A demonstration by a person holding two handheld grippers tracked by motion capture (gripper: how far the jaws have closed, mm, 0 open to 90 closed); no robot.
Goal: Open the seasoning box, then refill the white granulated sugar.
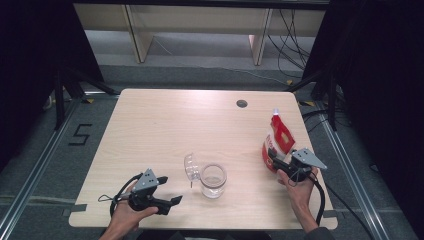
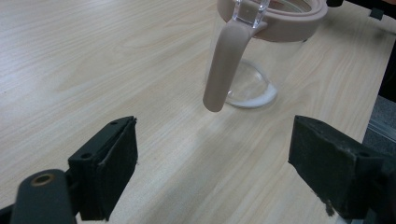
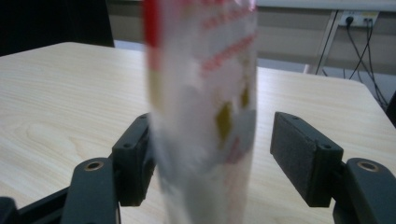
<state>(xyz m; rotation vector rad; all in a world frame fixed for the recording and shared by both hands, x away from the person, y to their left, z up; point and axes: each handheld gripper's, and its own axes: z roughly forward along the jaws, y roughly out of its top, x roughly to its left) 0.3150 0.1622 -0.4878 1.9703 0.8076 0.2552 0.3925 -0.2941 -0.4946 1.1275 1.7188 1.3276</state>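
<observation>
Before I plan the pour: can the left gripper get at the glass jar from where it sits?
Probably yes. The left gripper stands open, aimed at the glass jar, with only bare table between them. The jar's hinged lid hangs open on the near side and may hamper a grasp.

Light wood table (image 1: 150,130) w/ clear jar (image 1: 213,181), lid open, & red-white pouch (image 1: 278,145) on it.

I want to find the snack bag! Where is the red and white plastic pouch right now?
In the high view, the red and white plastic pouch stands near the wooden table's right edge, between the right gripper's open jaws, right of the clear glass jar.
</observation>
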